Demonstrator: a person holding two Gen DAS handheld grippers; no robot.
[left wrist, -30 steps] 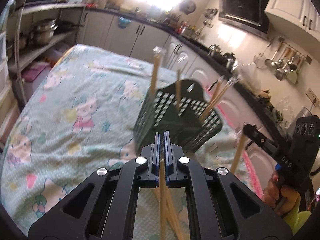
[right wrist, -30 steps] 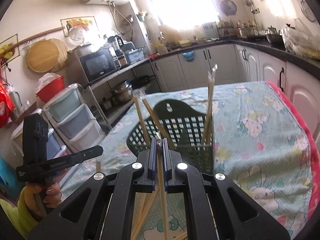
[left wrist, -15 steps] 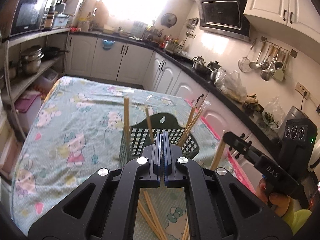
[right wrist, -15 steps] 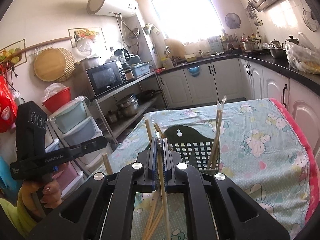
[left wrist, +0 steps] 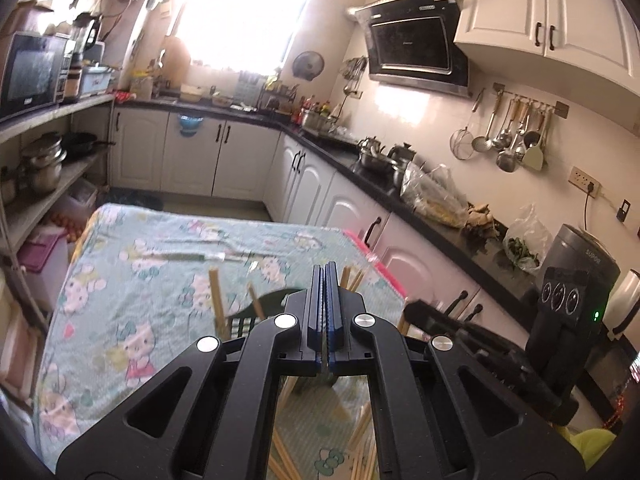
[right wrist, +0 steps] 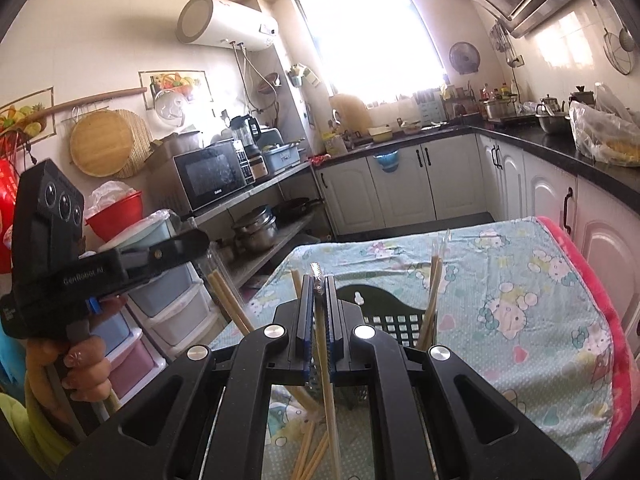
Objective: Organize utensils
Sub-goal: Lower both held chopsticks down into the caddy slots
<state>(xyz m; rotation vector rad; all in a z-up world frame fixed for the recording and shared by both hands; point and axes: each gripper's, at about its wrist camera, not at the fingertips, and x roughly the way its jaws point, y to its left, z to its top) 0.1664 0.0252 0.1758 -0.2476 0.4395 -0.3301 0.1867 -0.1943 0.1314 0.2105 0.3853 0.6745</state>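
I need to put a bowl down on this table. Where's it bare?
Free: the cloth between the green basket and the pink edge, and the far end beyond the basket. Crowded: loose chopsticks on the near side of the basket.

Both tools raised, jaws closed.
Left tool (left wrist: 325,280) fully closed, pointing slightly downward; right tool (right wrist: 319,292) clamped on a wrapped chopstick (right wrist: 326,364), hand (right wrist: 86,368) gripping the left handle.
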